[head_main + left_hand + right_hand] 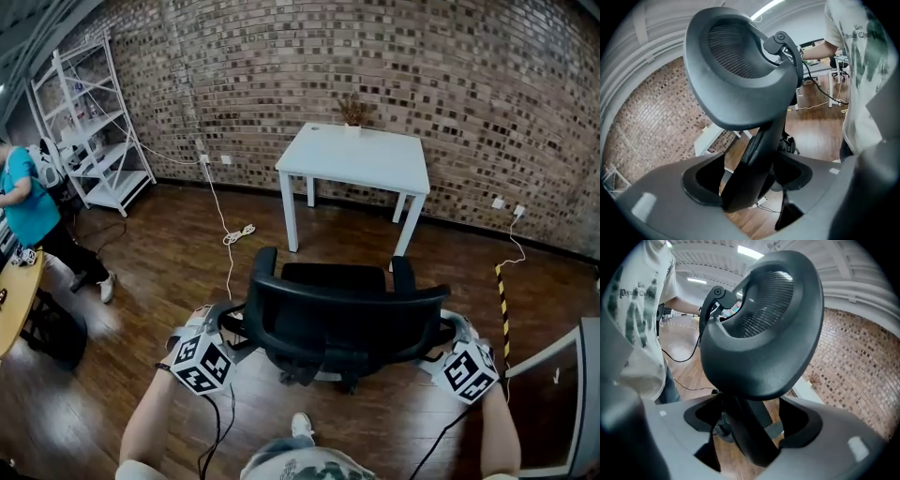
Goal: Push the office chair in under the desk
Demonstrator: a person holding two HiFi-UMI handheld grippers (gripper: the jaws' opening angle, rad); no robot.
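Left tongs (228, 321) and right tongs (448, 330) gape wide astride the back of the black mesh office chair (342, 314), which stands well short of the white square worktop (361, 159) — equal, straight pushes should steer it under.

The only lettering I can find is the dark print on my pale shirt (633, 298). In the right gripper view a line of it crosses the chest, perhaps starting with a P, but it is too blurred to spell out. The left gripper view shows it no clearer. The left cube (202, 364) on my left gripper (225, 321) and the right cube (466, 370) on my right gripper (448, 326) carry black-and-white square markers, patterns rather than letters. A yellow-and-black striped strip (502, 305) on the floor bears no words.
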